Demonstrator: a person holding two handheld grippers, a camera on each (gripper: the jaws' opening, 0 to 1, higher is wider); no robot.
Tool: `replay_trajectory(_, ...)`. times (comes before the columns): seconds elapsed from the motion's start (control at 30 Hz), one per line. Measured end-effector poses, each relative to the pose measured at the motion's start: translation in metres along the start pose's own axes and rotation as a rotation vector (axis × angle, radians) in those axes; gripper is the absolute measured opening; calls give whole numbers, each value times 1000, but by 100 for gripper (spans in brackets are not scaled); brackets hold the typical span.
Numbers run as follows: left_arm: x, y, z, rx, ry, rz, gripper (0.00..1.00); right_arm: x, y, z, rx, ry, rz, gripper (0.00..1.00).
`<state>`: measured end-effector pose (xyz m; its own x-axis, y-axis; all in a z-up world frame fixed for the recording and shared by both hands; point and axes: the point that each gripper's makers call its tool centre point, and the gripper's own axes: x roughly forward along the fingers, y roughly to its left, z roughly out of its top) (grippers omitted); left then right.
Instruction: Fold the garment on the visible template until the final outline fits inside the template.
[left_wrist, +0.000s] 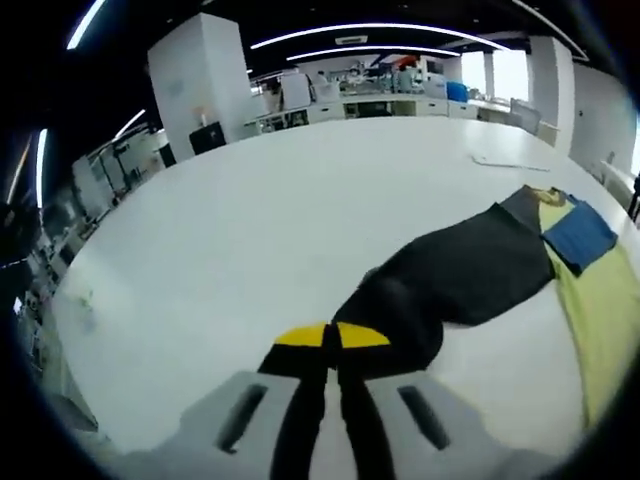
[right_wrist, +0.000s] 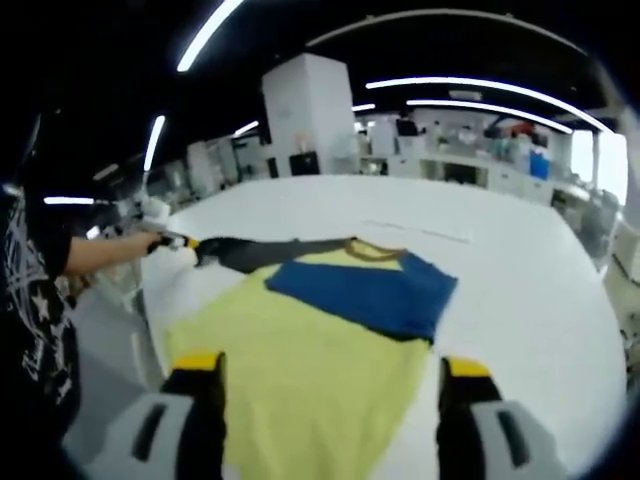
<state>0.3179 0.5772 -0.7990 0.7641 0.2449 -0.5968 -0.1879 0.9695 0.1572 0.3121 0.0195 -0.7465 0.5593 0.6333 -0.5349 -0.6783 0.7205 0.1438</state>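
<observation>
Left gripper pinches dark sleeve; right gripper gapes over garment.

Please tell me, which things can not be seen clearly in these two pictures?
- Template: no outline shows on the table in either view.
- Sleeve end, left gripper view: hidden between the shut jaws of the left gripper.
- Garment hem, right gripper view: cut off by the bottom edge, between the right gripper's open jaws.
- Benches, left gripper view: too small and blurred to tell items.
</observation>
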Motion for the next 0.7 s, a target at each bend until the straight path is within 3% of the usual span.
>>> replay_trajectory(0.17,9,12,-3,5,4,15,0,2,3,-2,2,7,4,87)
replay_trajectory(0.3,5,18,-3,-46,-3,49,5,2,5,-1,3,8,7,87)
replay_trajectory(0.47,5,14,-1,-65,-20,31,17,2,4,-2,7,5,2,88)
replay_trajectory(0.7,6,5,-6,-175,-36,-3,27,1,6,0,3,-5,8,90)
